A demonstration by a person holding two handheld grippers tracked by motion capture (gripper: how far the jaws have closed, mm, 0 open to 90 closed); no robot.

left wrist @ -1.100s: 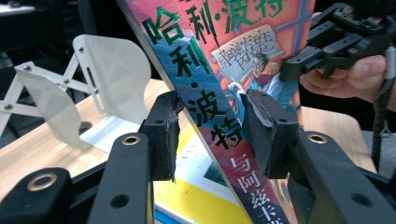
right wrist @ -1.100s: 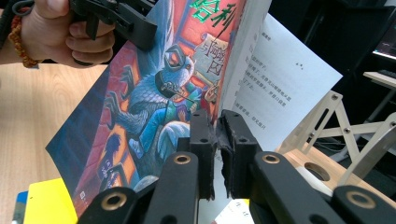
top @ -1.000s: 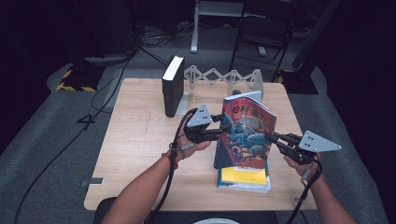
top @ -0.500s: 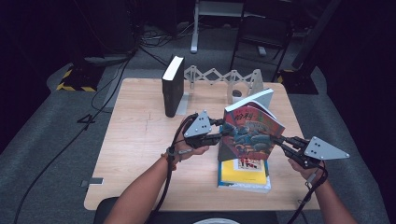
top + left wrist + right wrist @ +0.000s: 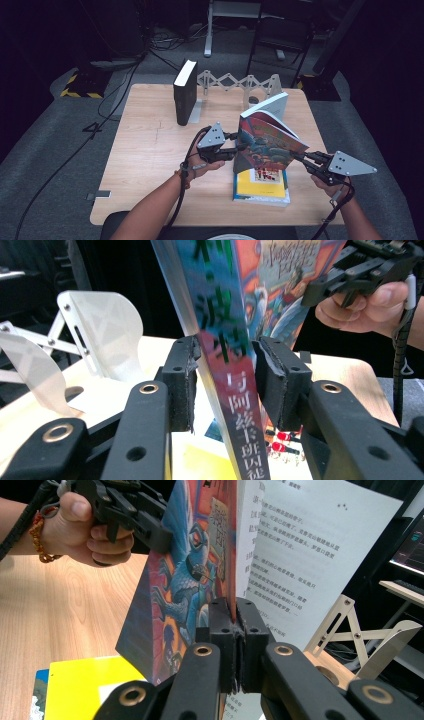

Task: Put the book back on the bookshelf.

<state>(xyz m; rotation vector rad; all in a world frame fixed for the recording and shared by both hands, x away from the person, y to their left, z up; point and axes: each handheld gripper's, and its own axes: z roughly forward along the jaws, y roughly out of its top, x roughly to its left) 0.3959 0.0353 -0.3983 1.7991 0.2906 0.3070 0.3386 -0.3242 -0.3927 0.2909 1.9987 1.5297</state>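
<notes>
Lifted and tipped more upright since a second ago, the colourful book (image 5: 267, 145) now hangs above the yellow book (image 5: 261, 184) lying flat on the table (image 5: 145, 150). My left gripper (image 5: 239, 148) straddles its spine, the jaws having just reopened slightly with the spine between them, while my right gripper (image 5: 299, 156) pinches the front cover's edge tightly

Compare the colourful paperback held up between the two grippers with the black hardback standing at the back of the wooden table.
The colourful paperback is lifted off the table, tilted, its cover splayed open; the black hardback stands upright on the wooden table, closed. The paperback is gripped by the left gripper at its spine and the right gripper at its cover edge; the hardback is untouched. The paperback's cover is illustrated; the hardback's is plain. Both are books.
</notes>
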